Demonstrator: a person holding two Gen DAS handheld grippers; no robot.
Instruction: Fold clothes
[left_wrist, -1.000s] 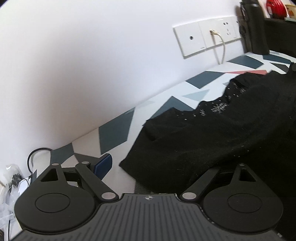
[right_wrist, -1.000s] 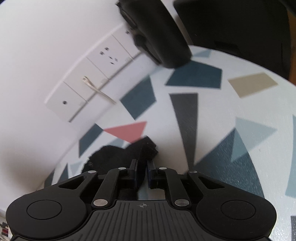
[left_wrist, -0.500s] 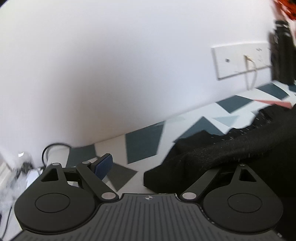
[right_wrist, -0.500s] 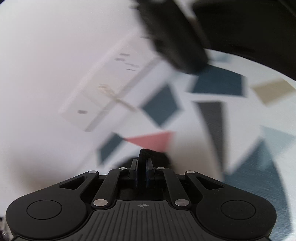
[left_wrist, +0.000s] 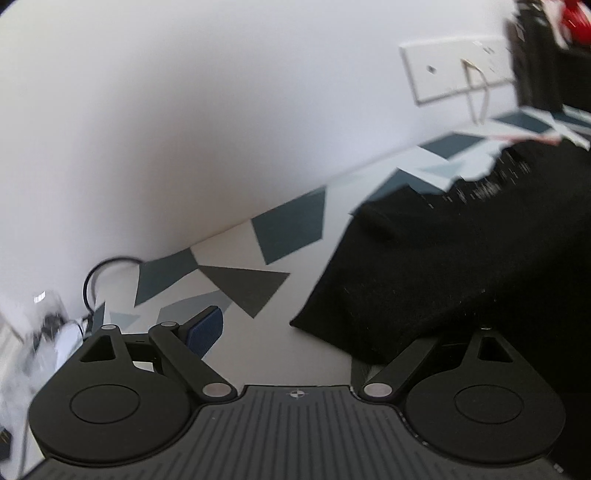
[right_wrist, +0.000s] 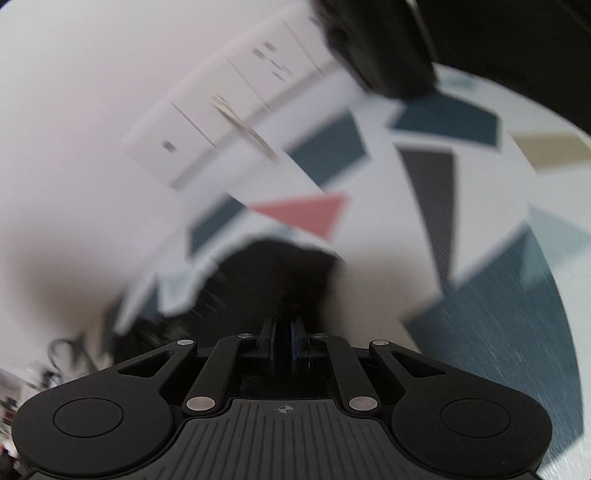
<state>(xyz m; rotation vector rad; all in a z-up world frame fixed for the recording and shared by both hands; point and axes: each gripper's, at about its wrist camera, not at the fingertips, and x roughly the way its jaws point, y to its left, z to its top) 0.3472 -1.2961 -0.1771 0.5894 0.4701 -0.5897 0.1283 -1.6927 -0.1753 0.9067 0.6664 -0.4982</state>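
Here I judged I was midway through a fold: my right gripper had its pads pinched tight on an edge of the one black garment, cloth bunching dark just ahead of its tips. My left gripper was spread wide; its blue left pad showed bare over the table, while the garment's near corner draped over its right side, hiding the other pad. The garment lay ahead and right of the left tool, on the patterned top, near the wall.

The next move, as I read it, called for the left tool to close on that near corner, so both could carry the edge across together; one pinch alone would let the cloth sag and twist. Both views were smeared, so I would not trust fine detail.

My count: one garment, two grippers, one socket strip on the wall, one pale cord plugged in, one dark bottle beyond the right tool.
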